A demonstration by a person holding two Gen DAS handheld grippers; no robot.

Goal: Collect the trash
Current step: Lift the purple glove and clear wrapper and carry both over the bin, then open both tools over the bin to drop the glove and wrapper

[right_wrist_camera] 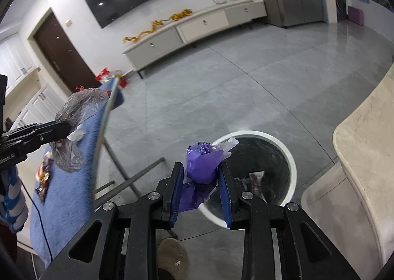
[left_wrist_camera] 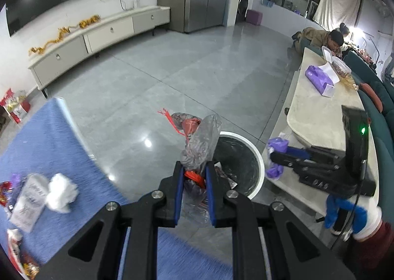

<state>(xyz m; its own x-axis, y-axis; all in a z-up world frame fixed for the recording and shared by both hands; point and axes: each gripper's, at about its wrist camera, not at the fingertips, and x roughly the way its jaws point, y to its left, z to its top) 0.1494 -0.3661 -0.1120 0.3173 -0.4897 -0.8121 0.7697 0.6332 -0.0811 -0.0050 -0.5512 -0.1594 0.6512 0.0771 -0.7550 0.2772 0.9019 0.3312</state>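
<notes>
Black tongs (left_wrist_camera: 194,176) with blue pads, silver screws; blue-white glove (left_wrist_camera: 344,213), maroon sleeve.

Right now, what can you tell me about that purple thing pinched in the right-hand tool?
The purple plastic bag is thin, crumpled film, bunched into a wad with a looser tail hanging below. The right gripper clamps it between its blue-padded fingers. It is held in the air by the near rim of the white bin, touching only the pads.
</notes>
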